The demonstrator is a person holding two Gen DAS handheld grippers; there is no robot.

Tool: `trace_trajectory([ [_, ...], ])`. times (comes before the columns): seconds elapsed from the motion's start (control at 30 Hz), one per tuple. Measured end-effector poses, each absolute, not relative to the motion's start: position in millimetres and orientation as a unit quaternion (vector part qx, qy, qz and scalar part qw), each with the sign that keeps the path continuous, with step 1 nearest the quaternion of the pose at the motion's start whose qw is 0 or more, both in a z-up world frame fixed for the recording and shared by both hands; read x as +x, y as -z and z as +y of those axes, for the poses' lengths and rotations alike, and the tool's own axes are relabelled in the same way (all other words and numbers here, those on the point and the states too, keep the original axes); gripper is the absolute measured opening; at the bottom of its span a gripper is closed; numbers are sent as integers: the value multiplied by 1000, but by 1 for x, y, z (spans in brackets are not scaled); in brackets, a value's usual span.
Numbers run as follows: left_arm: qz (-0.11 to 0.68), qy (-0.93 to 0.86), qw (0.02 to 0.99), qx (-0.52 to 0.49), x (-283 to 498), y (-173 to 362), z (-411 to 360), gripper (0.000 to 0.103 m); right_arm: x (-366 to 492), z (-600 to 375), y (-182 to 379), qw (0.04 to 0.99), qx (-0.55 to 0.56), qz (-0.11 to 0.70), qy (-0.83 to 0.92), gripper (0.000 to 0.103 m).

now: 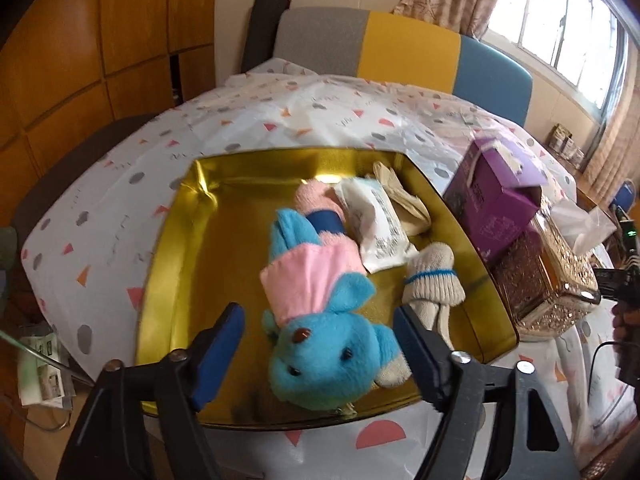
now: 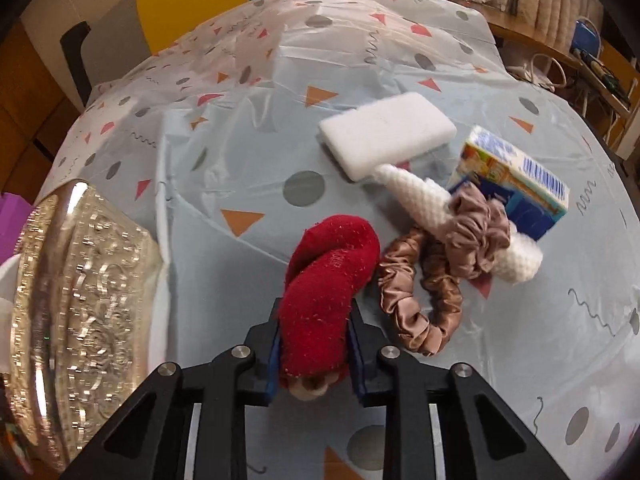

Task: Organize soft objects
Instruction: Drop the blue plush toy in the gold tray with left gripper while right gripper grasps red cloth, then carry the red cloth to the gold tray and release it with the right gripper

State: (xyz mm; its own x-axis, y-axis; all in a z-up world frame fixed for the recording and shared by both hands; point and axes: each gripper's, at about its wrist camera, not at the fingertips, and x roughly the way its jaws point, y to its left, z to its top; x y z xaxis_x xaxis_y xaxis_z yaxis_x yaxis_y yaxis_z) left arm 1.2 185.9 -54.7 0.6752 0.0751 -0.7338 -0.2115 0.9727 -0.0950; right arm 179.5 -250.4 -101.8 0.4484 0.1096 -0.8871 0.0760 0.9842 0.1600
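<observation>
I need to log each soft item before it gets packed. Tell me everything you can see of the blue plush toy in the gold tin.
The blue plush toy is a fuzzy, bright blue stuffed animal with small dark eyes, a brown nose and a pink cloth skirt. It lies flat inside the gold tin, head toward the camera. Its far end rests against a pink-and-blue soft item; a knitted sock lies beside it. The left gripper straddles its head with jaws open, not clamping it.
</observation>
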Motion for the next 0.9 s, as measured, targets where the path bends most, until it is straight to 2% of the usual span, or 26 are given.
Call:
trace_trajectory([
  [0.37,379,-112,915,-87,-8,40,201,90,237,-213,6,884,38,465,-30,26],
  [0.57,367,-120,919,-81,-16,36,205,91,267,-157,-33,892,11,447,-65,26],
  [0.9,365,-123,919,-83,-21,35,211,91,257,-37,-78,895,-54,407,-174,26],
])
